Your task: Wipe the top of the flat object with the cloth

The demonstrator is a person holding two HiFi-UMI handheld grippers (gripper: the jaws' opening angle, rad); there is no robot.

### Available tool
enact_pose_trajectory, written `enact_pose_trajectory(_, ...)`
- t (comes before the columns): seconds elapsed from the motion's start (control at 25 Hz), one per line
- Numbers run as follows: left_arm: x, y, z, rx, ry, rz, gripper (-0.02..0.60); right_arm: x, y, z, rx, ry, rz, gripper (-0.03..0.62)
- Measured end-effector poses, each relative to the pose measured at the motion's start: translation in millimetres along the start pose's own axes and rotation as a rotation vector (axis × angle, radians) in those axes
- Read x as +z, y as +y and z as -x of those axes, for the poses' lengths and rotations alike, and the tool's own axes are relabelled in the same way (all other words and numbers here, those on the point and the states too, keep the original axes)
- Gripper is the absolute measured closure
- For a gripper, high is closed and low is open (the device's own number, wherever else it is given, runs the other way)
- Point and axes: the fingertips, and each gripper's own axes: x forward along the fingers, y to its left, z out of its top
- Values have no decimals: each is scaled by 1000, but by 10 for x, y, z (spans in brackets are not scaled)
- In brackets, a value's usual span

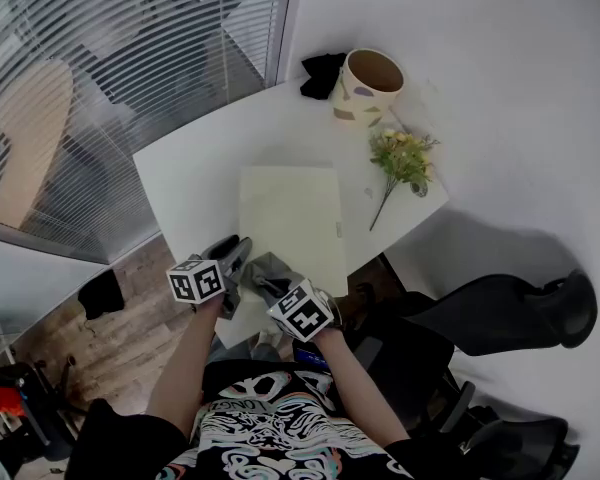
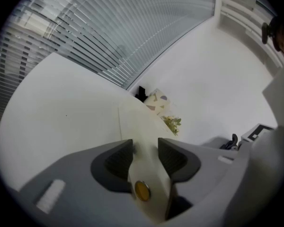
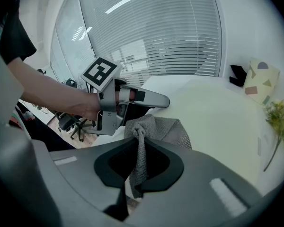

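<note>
At the near edge of the white table (image 1: pixel 185 183), the left gripper (image 2: pixel 146 157) has its jaws pressed onto the near rim of the pale flat board (image 1: pixel 292 218), which fills the gap between them; just beside it the right gripper (image 3: pixel 139 162) pinches a bunched fold of the grey cloth (image 3: pixel 163 129), whose loose part lies on the board's near end; the board lies flat in the middle of the table, its near end seeming to reach past the table's edge toward the person; by my reading the wipe is only at its start: the cloth is gripped and set down and the board is steadied, yet nearly the whole top ahead of the cloth is bare, and nothing shows which part is wiped; the pass across that surface is left; room is good along the board's length, with bare table to its left; on the right a sprig of flowers (image 1: pixel 402 158) lies just beside the far corner, and a cup (image 1: pixel 368 86) and a black object (image 1: pixel 322 73) stand beyond the far edge, so a long push should end short of them; strokes are best led away from the left gripper, close at the cloth's left
</note>
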Motion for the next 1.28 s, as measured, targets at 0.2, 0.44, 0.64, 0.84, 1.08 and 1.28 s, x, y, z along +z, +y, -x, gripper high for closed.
enact_pose_trajectory(0.2, -2, 7, -4, 2, 4, -2, 360, 10, 32, -30, 16, 16, 10, 579)
enact_pose_trajectory(0.44, -8, -11, 6, -1, 1, -2, 362, 42, 39, -20, 29, 22, 11, 579)
enact_pose_trajectory(0.64, 5, -2, 13, -3, 3, -5, 360, 72, 45, -11, 33, 22, 11, 579)
enact_pose_trajectory(0.84, -14, -9, 11, -8, 9, 3, 360, 41, -18, 15, 22, 28, -15, 579)
enact_pose_trajectory(1.08, -7, -5, 26, -8, 10, 4, 360, 68, -111, 18, -6, 20, -35, 579)
enact_pose_trajectory(1.28, -15, 8, -16, -16, 22, 14, 361, 79, -241, 19, -25, 18, -57, 579)
